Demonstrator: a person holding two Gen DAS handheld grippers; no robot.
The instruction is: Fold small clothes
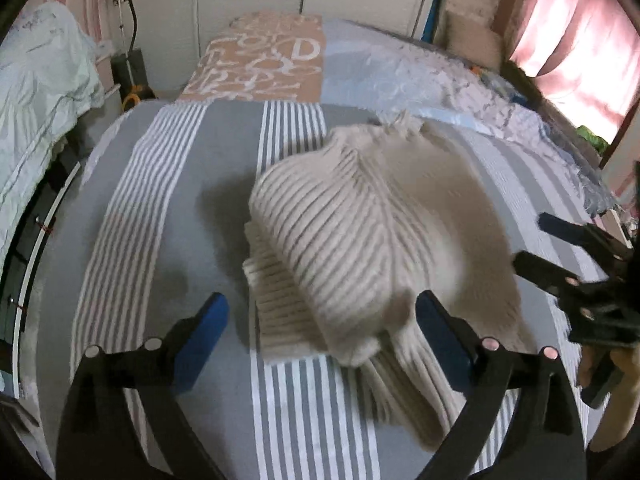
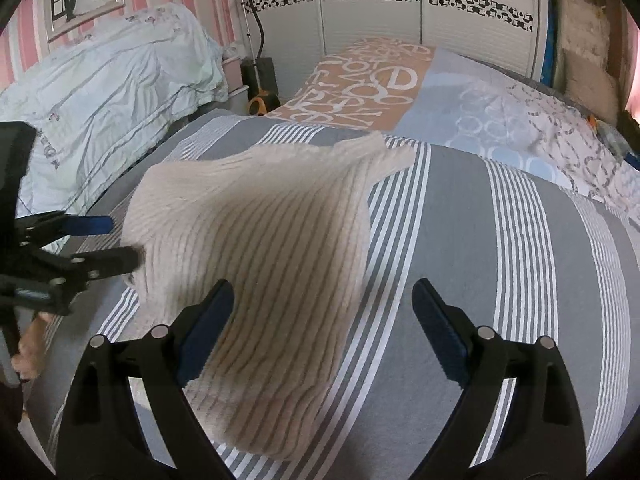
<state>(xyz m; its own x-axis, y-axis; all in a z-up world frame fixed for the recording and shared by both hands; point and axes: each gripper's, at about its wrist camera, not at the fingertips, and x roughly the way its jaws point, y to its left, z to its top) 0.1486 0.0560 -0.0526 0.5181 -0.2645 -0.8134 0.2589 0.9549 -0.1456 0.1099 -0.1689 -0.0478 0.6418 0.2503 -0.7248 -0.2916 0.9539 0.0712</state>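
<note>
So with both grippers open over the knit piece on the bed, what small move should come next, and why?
Probably lower the left gripper onto the near edge of the cream ribbed knit and close. Both it and the right gripper stand open, holding nothing, and the knit lies bunched and blurred on the striped bedspread, not yet a neat fold.

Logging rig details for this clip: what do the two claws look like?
Both match: the left claw and right claw each have black, angular plastic arms that end in flat blue pads, with round silver bolt heads at the joints. No cables, markings or sleeves are visible.
</note>
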